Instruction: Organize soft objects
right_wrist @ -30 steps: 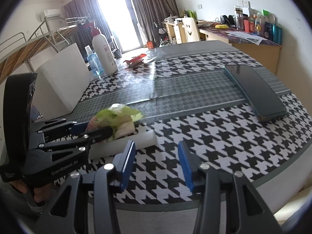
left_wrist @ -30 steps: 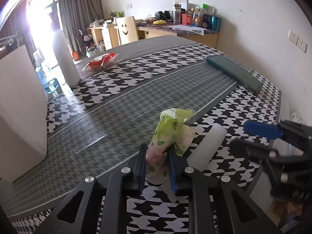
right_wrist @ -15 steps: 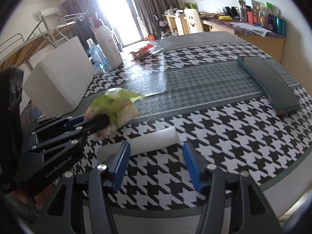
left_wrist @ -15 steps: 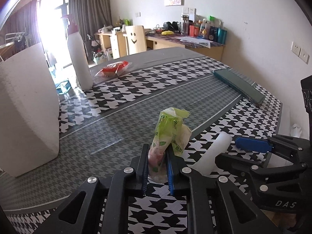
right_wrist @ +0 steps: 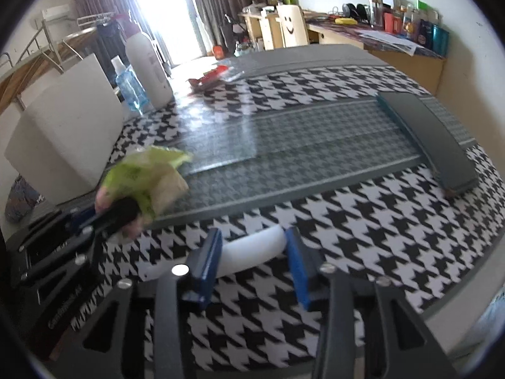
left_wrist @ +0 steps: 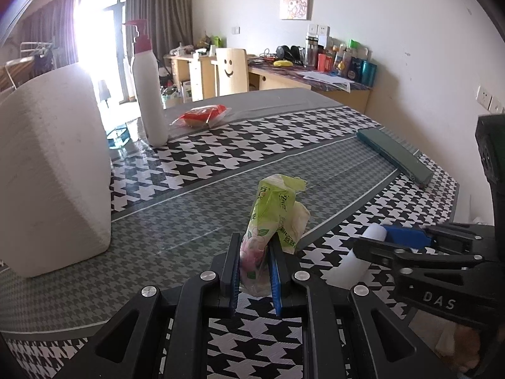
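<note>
Blown-out daylight through the window (left_wrist: 98, 47) at the far end, washing out detail beside the curtains (left_wrist: 157, 9) and throwing a bright sheen across the tablecloth (right_wrist: 221, 132) below it. Sharp in the left wrist view, motion-smeared in the right. Heavy fisheye bending and black vignette toward every corner.

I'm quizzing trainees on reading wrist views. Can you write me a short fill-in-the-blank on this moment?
1. The left gripper is shut on the ____ tissue pack.
2. The right gripper is open around a ____ foam cylinder.
3. The white pump bottle has a ____ top.

Missing words: green; white; red
</note>
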